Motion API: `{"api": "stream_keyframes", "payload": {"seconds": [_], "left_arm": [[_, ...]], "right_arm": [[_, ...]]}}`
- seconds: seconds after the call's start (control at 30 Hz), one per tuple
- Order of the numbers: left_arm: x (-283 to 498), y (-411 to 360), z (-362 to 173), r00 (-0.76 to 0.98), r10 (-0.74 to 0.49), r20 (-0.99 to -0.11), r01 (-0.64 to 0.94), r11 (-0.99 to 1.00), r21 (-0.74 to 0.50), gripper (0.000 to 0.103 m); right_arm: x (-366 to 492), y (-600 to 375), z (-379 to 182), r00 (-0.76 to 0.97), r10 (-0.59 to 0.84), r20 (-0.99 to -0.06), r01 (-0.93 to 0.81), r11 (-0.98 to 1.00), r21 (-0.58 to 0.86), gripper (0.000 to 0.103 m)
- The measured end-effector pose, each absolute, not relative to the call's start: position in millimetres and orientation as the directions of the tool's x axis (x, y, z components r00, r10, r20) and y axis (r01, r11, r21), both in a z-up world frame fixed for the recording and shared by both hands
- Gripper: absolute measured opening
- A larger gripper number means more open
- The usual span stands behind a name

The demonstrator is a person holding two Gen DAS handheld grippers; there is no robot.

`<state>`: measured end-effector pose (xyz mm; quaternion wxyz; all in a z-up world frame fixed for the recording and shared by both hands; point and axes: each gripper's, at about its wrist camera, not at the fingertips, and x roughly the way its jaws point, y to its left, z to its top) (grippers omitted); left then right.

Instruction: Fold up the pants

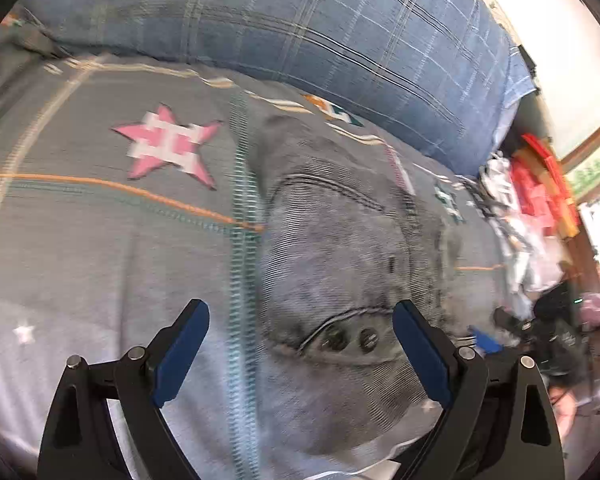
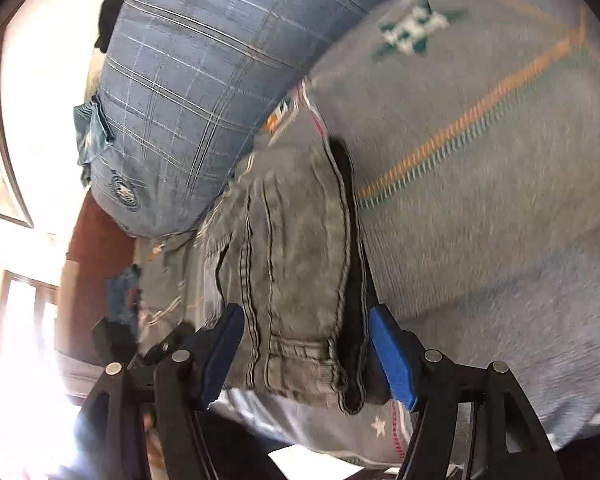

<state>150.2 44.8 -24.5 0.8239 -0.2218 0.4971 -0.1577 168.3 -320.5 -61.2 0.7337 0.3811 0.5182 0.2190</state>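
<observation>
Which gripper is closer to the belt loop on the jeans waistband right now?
Right. The right gripper straddles the belt loop on the jeans, open. The left gripper is open over the pocket rivets, with no belt loop in view.

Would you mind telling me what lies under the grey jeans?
The grey jeans lie on a grey patterned bedspread with a pink star. The part of the bedspread beneath the denim is covered, so anything there cannot be seen.

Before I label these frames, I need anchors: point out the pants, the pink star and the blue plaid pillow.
pants (image 1: 340, 240), left wrist view, pocket panel.
pink star (image 1: 168, 144), left wrist view, its centre.
blue plaid pillow (image 2: 204, 80), right wrist view, its broad face.
</observation>
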Motion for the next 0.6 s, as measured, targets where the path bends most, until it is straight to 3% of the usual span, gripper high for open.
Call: {"api": "stream_keyframes", "payload": {"seconds": [0.27,0.6], "left_arm": [[170.0,36.2,-48.3,0.347,-0.574,-0.742,0.002,0.792,-0.611,0.093],[181.9,16.9,-45.6,0.316,-0.555,-0.769,0.058,0.821,-0.568,0.093]], "right_arm": [[179.9,-309.6,-82.0,0.280,0.740,-0.612,0.098,0.612,0.785,0.070],[196.9,-292.7,-79.1,0.240,0.712,-0.660,0.054,0.669,0.741,0.068]]}}
